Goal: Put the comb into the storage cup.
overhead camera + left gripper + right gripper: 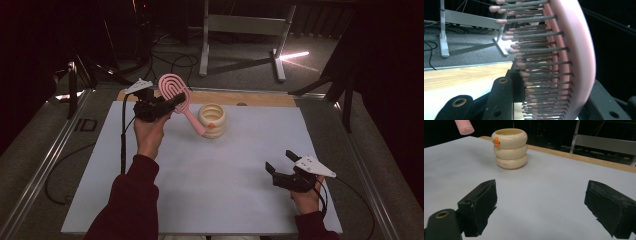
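Reaching in from the near edge, the left forearm angles up toward the far left corner of the surface (200, 165), its tongs (172, 102) clamped on the head of a pink hairbrush (175, 90). The brush is off the surface, handle slanting down to the cream ringed cup (212, 120). Near the right corner, the right tongs (280, 162) hover low, jaws apart and empty.

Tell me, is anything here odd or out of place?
Nothing is broken or spilled. The left gripper holds a pink hairbrush by its head, handle slanting down beside the upright cream holder. The right gripper waits open.
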Demonstrator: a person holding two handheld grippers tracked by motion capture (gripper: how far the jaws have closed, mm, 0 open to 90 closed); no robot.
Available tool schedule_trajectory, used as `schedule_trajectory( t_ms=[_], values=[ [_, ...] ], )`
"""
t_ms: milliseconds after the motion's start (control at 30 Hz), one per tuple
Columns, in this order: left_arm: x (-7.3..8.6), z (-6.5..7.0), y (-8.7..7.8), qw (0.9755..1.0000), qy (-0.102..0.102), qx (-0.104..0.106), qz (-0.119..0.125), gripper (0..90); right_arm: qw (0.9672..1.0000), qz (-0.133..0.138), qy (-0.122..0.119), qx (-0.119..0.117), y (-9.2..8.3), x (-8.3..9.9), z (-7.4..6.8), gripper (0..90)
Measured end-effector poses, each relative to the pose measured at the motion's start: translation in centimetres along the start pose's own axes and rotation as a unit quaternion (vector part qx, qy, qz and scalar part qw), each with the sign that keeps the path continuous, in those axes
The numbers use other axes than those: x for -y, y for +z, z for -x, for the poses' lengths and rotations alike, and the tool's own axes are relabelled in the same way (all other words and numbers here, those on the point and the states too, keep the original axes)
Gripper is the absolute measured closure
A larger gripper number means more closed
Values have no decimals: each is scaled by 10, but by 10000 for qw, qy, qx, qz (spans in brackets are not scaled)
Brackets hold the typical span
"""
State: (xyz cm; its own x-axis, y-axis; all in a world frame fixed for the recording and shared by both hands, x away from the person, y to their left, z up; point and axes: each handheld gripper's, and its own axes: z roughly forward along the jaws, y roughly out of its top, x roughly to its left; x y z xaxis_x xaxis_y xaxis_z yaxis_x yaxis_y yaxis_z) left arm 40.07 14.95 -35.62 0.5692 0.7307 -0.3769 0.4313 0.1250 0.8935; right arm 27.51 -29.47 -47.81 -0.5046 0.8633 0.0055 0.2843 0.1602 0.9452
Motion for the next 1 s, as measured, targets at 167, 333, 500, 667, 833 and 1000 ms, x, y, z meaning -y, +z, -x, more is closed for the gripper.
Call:
schedule_trajectory(
  t_ms=[167,333,500,667,833,1000],
  values=[
    [-2,1,2,10000,10,1,-12,636,10000,26,9,34,-2,0,2,111],
    [-4,2,4,10000,43,-6,-48,636,10000,62,54,1,-5,1,4,111],
    [-6,4,6,10000,72,-4,-59,636,9999,82,84,-64,-6,2,6,111],
    [-10,4,7,9999,103,-57,-77,636,9999,34,56,-87,-4,4,3,111],
    [-15,7,8,9998,155,-61,-62,636,9999,24,30,-105,-2,5,-1,110],
    [-19,9,9,9998,198,-39,-37,636,9999,23,3,-130,0,6,-5,110]
  ],
)
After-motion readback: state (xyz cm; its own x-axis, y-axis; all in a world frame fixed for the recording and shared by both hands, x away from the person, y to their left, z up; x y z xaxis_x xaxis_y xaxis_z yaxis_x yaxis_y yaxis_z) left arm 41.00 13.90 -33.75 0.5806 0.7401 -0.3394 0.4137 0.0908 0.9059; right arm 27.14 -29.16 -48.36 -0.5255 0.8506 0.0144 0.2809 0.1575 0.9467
